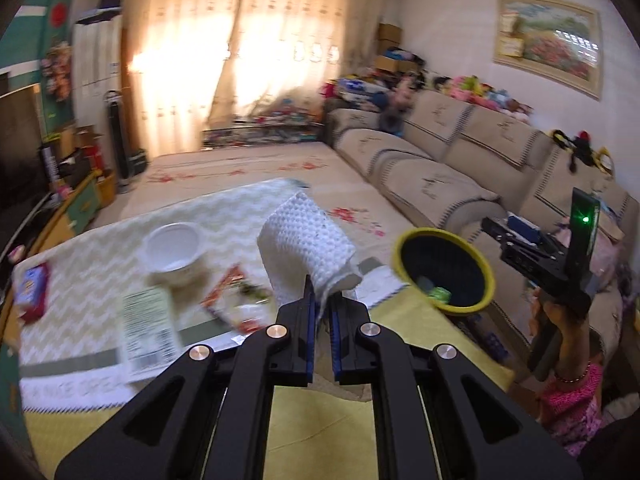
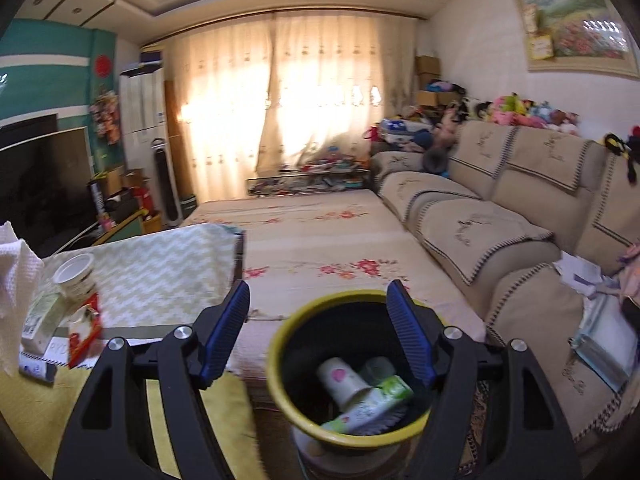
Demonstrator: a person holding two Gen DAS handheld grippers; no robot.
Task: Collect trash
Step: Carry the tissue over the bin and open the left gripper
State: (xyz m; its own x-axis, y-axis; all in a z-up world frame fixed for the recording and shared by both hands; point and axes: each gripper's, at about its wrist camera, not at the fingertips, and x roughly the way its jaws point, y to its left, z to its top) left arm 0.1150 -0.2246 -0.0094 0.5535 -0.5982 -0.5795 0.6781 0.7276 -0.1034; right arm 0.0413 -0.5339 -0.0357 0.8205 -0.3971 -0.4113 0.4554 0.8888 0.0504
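Pinching a paper towel (image 1: 308, 240), left gripper (image 1: 322, 308) nears bin (image 2: 280, 360) holding paper cup (image 2: 344, 380); right gripper (image 2: 320, 336) gapes empty; bowl (image 1: 172, 248), wrappers (image 1: 232, 292) remain.

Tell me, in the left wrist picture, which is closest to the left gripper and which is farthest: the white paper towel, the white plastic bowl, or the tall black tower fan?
1. White paper towel: pinched in the left gripper.
2. White plastic bowl: on the zigzag cloth, up-left.
3. Tall black tower fan: far left, beside the curtain.
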